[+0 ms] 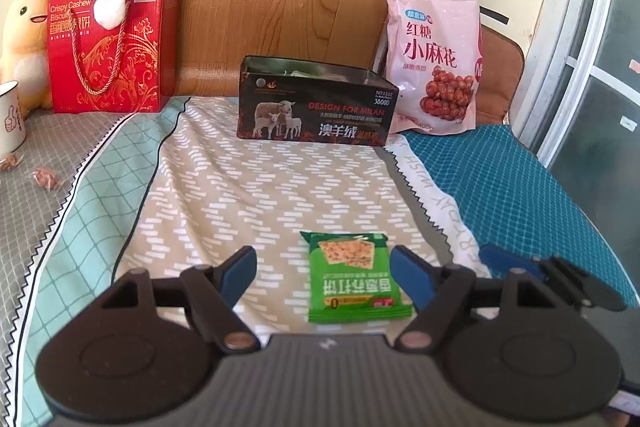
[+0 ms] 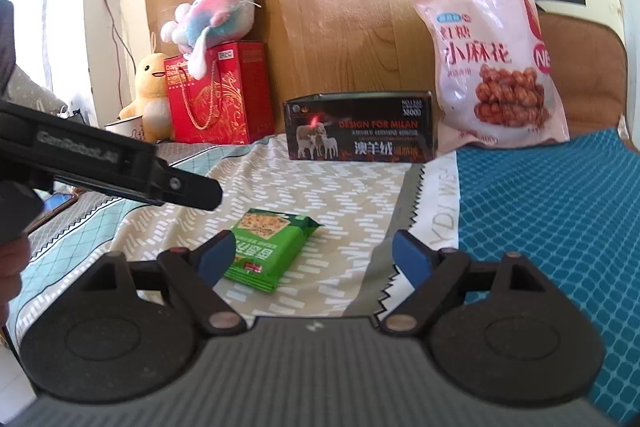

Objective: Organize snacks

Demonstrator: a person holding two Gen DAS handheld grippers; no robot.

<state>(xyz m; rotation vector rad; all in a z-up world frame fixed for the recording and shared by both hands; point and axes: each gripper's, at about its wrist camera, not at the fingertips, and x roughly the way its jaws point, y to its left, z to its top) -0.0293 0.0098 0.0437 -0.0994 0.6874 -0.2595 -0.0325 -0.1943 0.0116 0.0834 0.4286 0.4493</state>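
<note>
Nearby, green cracker packet [image 1: 356, 277] on cloth, dark tin [image 1: 314, 103] behind, pink bag [image 1: 434, 61] beside.

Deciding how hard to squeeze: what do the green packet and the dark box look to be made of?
Green packet: thin plastic film, slightly glossy, with crimped sealed ends and soft creases; probably crushable. Dark box: looks like printed tin, with thin rigid walls, a rolled top rim and a faint sheen, though coated cardboard can't be ruled out.
</note>
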